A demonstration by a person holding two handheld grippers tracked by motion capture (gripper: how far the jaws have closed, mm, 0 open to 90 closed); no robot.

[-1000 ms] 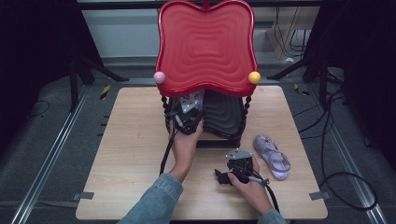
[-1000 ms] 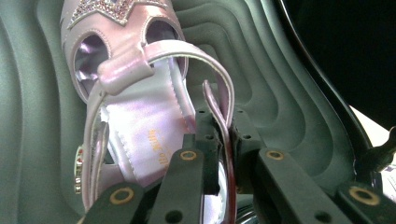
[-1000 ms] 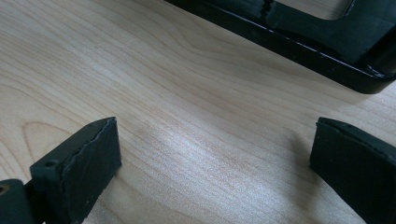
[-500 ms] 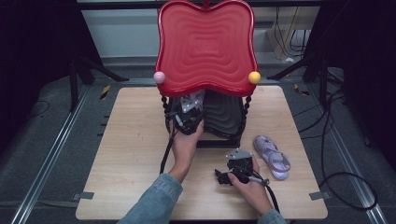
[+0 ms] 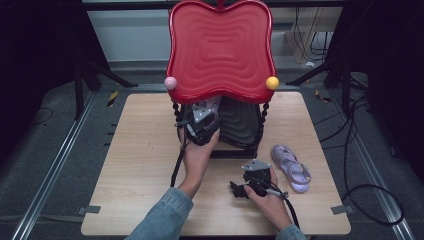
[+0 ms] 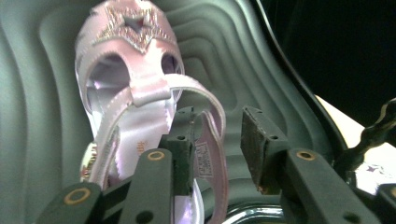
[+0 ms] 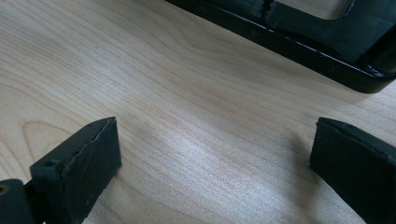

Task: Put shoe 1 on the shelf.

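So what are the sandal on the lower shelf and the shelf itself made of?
Sandal: looks like pink satin-finish synthetic fabric, with a soft sheen, stitched edges and a glittery star on the toe. Lower shelf: probably moulded plastic, dark and semi-gloss, with smooth rippled contours.

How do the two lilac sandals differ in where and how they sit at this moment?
The sandal on the shelf lies on the dark ribbed lower tray under the red top tray, while the sandal on the table lies on the wooden table right of the rack. The shelf sandal's heel strap sits between the left gripper's just-opening jaws; the table sandal lies untouched, apart from the right gripper. Both are lilac with straps.
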